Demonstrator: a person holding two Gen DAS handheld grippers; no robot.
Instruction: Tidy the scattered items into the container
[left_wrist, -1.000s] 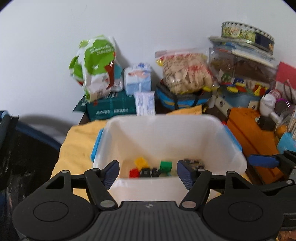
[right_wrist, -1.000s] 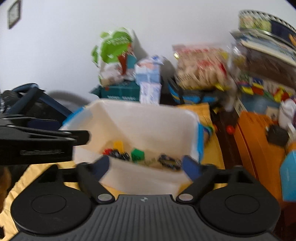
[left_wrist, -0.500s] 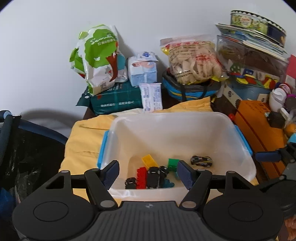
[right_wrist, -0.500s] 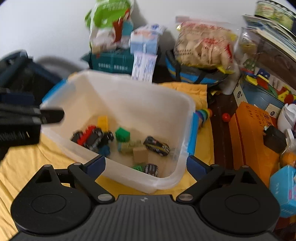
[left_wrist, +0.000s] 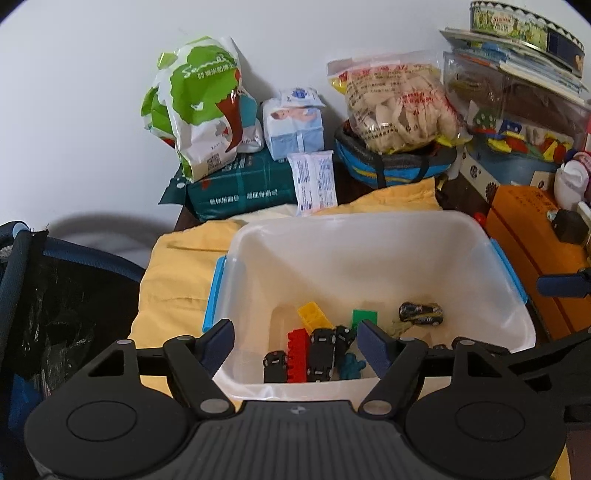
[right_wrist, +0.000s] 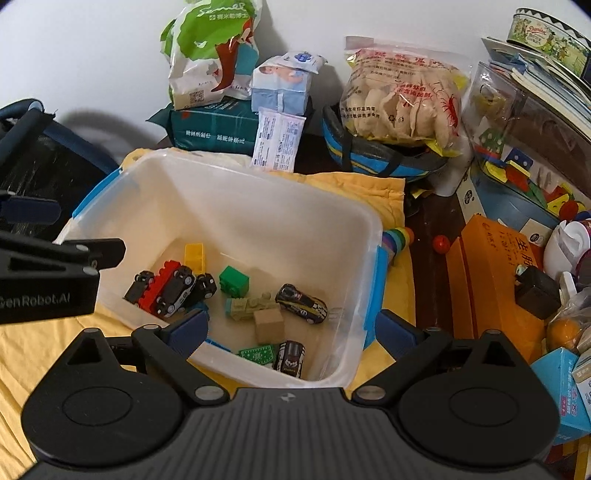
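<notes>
Container: I see a translucent plastic bin with blue side latches, resting on a yellow cloth that covers the table. It sits directly ahead of both grippers and slightly below them. Behind it, against the white wall, I see a green-and-white bag, a dark green pack, a bag of pale snacks on a blue-trimmed case, and stacked boxes and books at the right. An orange box lies to the right of the bin, with a small red ball on the dark tabletop beside it.

Left gripper: I hold it over the near rim of the bin. Its fingers stand wide apart with nothing between the pads.

Right gripper: I hold it over the near right corner of the bin. Its fingers are spread fully wide and empty. In this view the left gripper's body enters from the left edge.

Bin contents, on the floor of the bin: a red block flanked by dark toy cars, a yellow block behind them, a green block, an olive toy train, a tan cube, a black-and-yellow car, a second dark car near the front wall, and a flat green piece beside it.

A striped rainbow toy lies outside the bin, just beside its right latch.
</notes>
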